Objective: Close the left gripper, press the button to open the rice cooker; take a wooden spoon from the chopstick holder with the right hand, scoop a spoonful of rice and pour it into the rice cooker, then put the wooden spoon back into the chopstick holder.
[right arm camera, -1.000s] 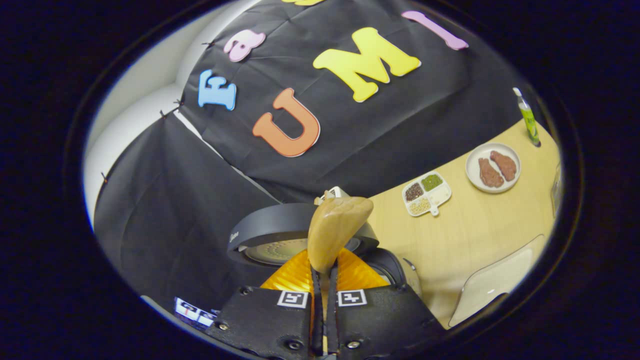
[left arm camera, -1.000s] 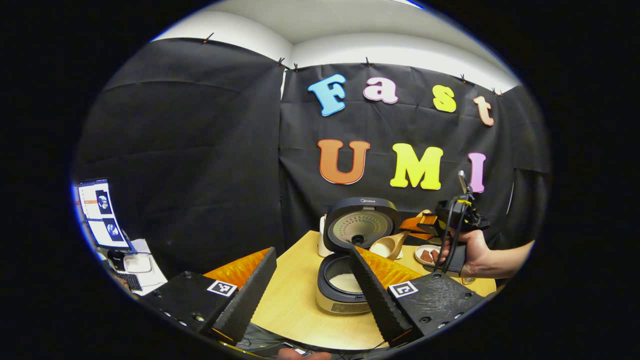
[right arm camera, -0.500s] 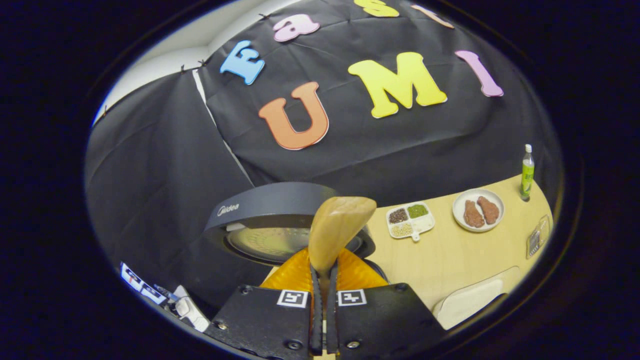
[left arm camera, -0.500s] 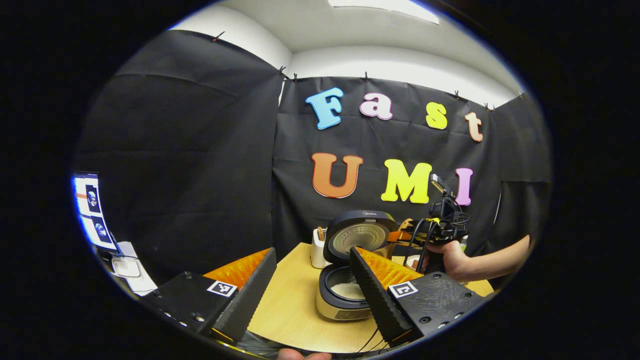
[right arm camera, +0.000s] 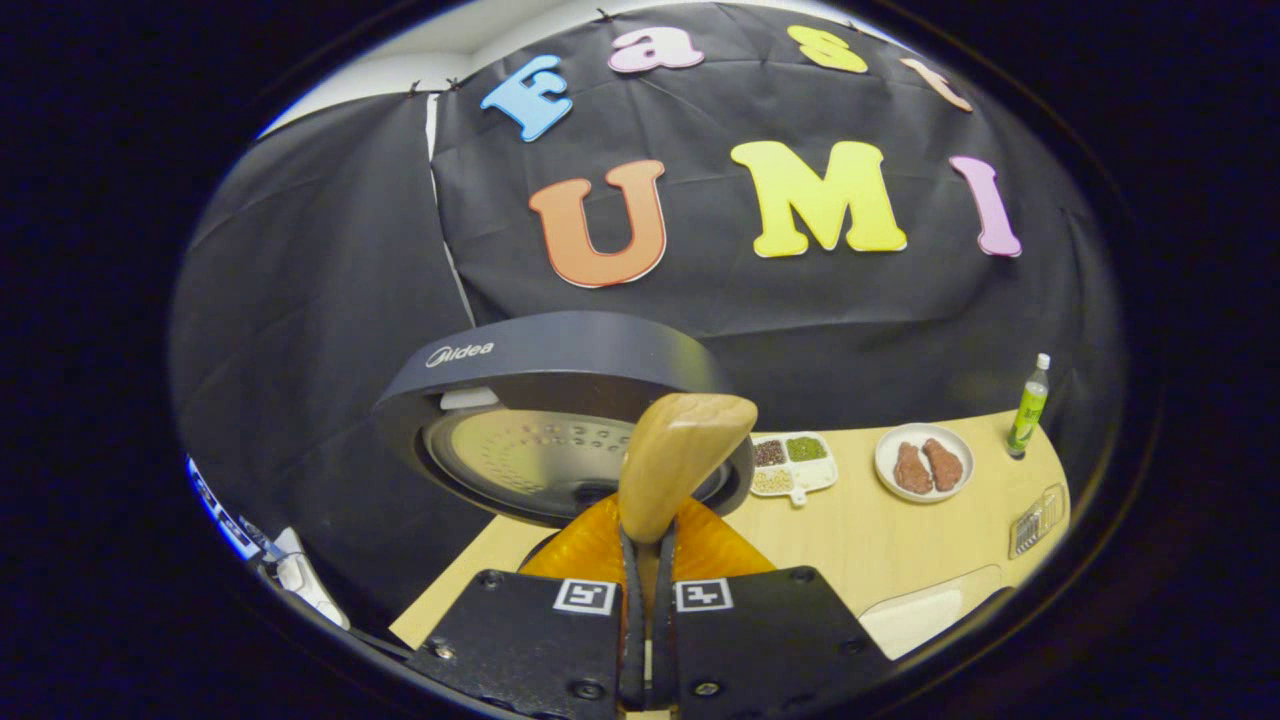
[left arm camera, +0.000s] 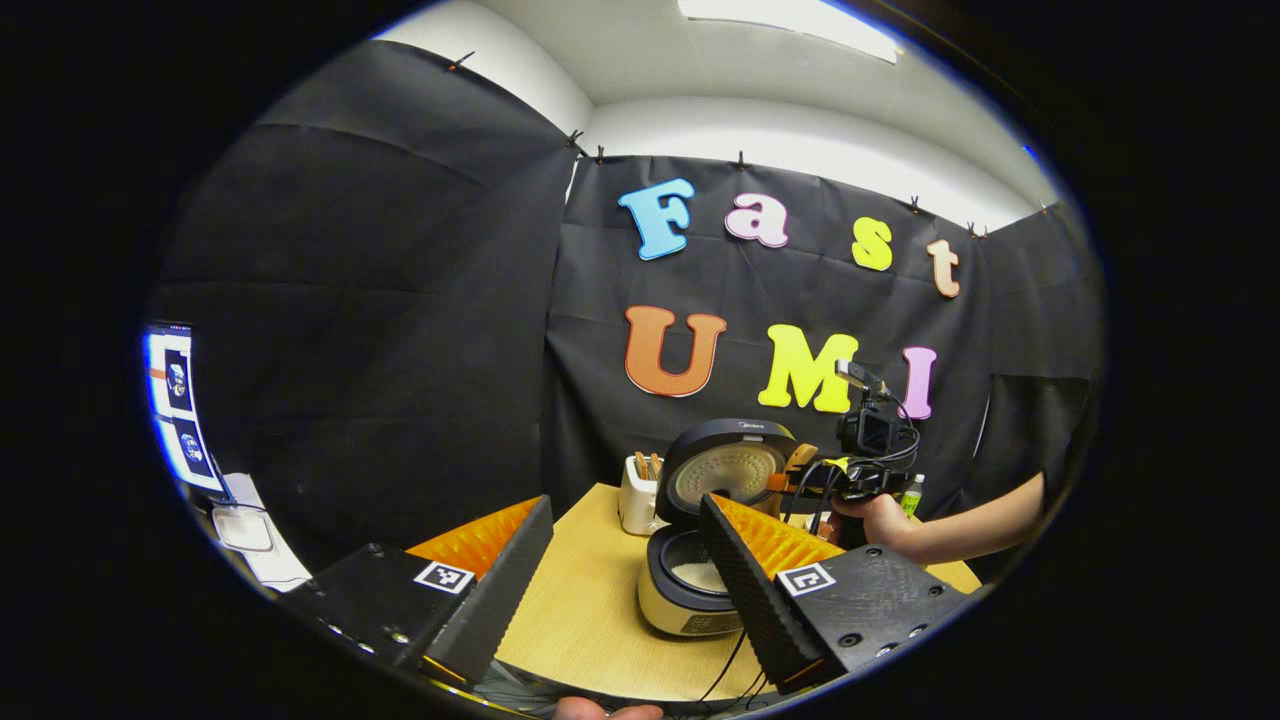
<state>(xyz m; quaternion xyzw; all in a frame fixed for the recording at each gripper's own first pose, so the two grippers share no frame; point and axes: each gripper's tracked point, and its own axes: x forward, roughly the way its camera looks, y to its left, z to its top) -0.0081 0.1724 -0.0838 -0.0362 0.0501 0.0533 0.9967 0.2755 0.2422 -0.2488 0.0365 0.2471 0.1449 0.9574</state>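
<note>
The right claw [right arm camera: 647, 560] is clenched on the handle of the spoon [right arm camera: 680, 455], both fingers pressed tight against it, and the bowl of the spoon stands up in front of the raised lid [right arm camera: 545, 400] of the cooker. From the left gripper view the cooker [left arm camera: 690, 590] sits on the tabletop [left arm camera: 590, 610] with its lid tipped back and white rice [left arm camera: 697, 574] lying in the pot. Behind it, just to its left near the black wall, stands the white holder [left arm camera: 637, 495] with a couple of wooden sticks poking out. The right claw [left arm camera: 790, 478] hovers beside the upper edge of the lid, gripped by a hand [left arm camera: 880, 520] coming in from the right; whether the spoon still carries rice I cannot tell. The left claw [left arm camera: 625, 560] hangs released, its two fingers spread wide, short of the cooker and touching nothing. Farther right on the tabletop, in the right gripper view, lie a divided dish [right arm camera: 790, 463] of grains, a plate [right arm camera: 925, 462] with two brown pieces, a green bottle [right arm camera: 1027, 405] and a pale board [right arm camera: 925, 610] near the front edge.
</note>
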